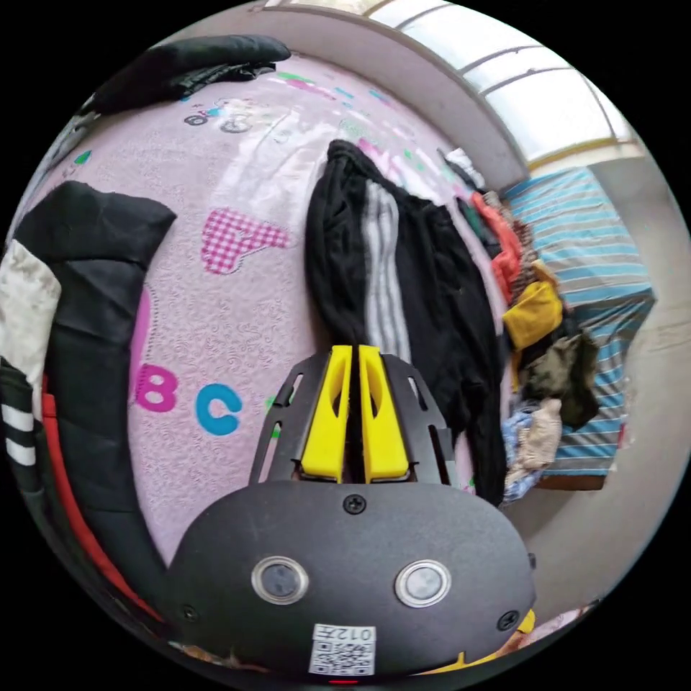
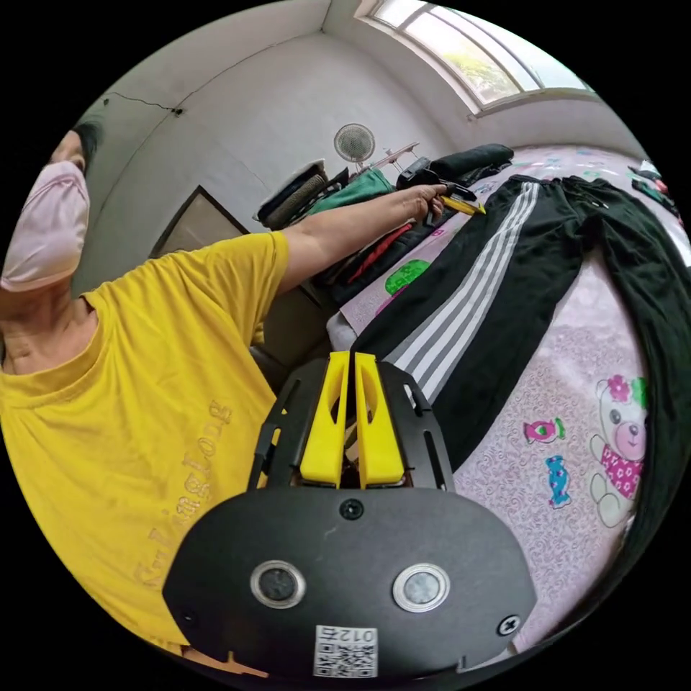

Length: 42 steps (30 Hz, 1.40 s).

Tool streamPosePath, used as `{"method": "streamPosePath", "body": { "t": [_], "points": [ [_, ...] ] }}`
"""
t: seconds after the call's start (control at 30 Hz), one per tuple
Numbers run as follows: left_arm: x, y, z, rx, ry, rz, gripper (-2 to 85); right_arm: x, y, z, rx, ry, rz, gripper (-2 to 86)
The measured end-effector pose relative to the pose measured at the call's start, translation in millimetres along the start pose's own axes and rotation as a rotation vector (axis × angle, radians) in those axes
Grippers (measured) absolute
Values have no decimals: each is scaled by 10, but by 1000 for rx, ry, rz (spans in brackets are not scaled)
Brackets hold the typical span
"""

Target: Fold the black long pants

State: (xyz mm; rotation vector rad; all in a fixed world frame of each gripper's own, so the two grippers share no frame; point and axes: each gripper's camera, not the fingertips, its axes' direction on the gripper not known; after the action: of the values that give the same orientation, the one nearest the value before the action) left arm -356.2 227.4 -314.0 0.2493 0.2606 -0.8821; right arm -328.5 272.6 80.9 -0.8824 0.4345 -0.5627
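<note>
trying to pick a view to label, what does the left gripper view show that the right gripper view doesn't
Left gripper view alone: a heap of mixed clothes by a striped blue cover, and letters printed on the pink sheet.

Right gripper view alone: a person in a yellow shirt, a fan, a bear print.

Both: the black pants with grey stripes on that sheet, and each tool's yellow jaws closed on the pants, left tool, right tool.
</note>
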Motion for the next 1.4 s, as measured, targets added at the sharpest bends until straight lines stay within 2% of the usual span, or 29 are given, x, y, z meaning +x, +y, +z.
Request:
{"method": "streamPosePath", "body": {
  "t": [0.07,0.2,0.4,0.47,0.53,0.63,0.7,0.77,0.87,0.93,1.07,1.17,1.23,1.4],
  "points": [
    [125,-71,-34,72,174,-1,9,166,-74,-457,62,-59,15,16],
    [747,-284,82,92,153,79,8,508,-96,-1258,207,-112,83,15],
    [2306,-672,1136,-5,-43,257,9,1145,147,-2632,473,-116,237,16],
    [2853,-691,1907,-75,-206,330,12,1453,361,-3123,558,-62,397,16],
    [3108,-591,2502,-196,-295,405,16,1628,558,-3435,611,41,526,15],
    [3220,-336,2942,-225,-234,451,18,1613,689,-3723,635,208,558,13],
    [3154,-190,2924,-184,-157,463,19,1566,700,-3813,654,225,538,13],
    [2925,69,2706,-105,-1,443,19,1451,681,-3888,686,252,486,15],
    [2543,580,2483,-72,260,461,18,1263,523,-3823,616,298,422,24],
    [2361,963,2470,-102,305,489,20,1137,377,-3698,513,369,379,35],
    [2265,2041,2711,-200,242,693,31,740,24,-3343,239,625,231,75],
    [2395,2845,2984,-239,209,856,44,547,-131,-3133,87,812,209,87],
    [2522,3281,3159,-277,171,954,55,532,-121,-3143,90,829,279,89],
    [2785,4225,3588,-310,40,1227,88,651,142,-3391,267,675,495,94]
  ]
}}
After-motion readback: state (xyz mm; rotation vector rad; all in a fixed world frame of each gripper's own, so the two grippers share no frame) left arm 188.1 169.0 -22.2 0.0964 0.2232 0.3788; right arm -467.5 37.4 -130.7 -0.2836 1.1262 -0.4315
